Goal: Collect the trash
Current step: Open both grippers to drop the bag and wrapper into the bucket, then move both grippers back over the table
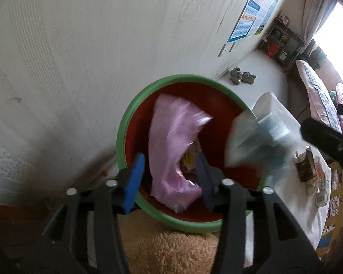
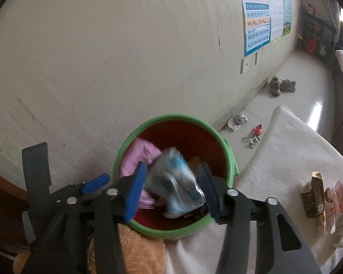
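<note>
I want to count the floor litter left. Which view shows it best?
The right wrist view: a crumpled paper and small wrappers lie on the floor past the bin. In the left wrist view that spot is hidden.

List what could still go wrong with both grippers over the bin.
1. The clear wrapper is blurred between the open right gripper; it might catch the bin rim.
2. The pink bag at the left gripper may snag a pad.
3. Scraps on the floor and cartons remain uncollected.
</note>
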### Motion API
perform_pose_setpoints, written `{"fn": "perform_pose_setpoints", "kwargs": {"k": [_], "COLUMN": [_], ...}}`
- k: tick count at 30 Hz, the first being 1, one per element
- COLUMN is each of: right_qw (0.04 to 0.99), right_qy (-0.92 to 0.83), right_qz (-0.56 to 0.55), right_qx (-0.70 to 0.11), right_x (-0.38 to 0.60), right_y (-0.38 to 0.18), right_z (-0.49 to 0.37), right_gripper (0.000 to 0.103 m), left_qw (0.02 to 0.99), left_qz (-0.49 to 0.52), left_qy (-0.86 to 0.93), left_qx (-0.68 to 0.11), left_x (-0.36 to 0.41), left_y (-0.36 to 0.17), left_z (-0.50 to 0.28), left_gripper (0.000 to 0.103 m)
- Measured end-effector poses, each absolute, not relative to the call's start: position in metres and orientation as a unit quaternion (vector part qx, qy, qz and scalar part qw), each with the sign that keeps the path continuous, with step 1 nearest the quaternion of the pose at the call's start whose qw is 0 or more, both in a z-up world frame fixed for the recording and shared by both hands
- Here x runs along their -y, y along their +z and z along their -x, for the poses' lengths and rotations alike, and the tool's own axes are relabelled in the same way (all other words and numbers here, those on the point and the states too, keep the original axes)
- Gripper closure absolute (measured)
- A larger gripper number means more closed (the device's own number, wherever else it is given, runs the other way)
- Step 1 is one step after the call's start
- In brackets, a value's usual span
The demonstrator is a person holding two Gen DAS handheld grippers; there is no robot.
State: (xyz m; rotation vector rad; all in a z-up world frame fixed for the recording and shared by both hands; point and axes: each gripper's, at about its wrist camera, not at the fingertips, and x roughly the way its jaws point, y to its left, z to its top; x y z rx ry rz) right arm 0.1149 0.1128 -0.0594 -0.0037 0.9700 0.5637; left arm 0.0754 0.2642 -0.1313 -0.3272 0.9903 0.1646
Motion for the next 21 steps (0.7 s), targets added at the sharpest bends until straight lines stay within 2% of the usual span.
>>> {"fn": "perform_pose_setpoints", "kwargs": {"k": [4,8,16,21], "right_qw": [0.855,0.874,0.898,0.869], "right_qy": [0.261,0.227,0.059,-0.096], "right_qz": [-0.015,-0.019,-0.073,-0.124], "right_qx": [-0.448,-0.428,-0.431,-0.47], "right_x": [-0.096,-0.06,0.087,0.208], "right_y": [-0.052,-0.044,-0.058,-0.101], "right_z": [-0.109,-0.096,-0.081,-0.087], "right_gripper": [0.044,0.03,0.029,0.029], "left_qw": [0.864,0.869,0.874,0.871], "left_qz": [0.154,0.148,0.118,0.105], "left_qy": [0.076,0.055,-0.009,-0.058], "left_qx": [-0.473,-0.469,-0.472,-0.476], "left_x": [-0.26,-0.24,-0.175,-0.125], "left_y": [-0.129,-0.125,-0.116,-0.113], "left_z": [-0.071,-0.066,-0.068,-0.075], "left_gripper": [0.051,0.045,0.042,0.042]}}
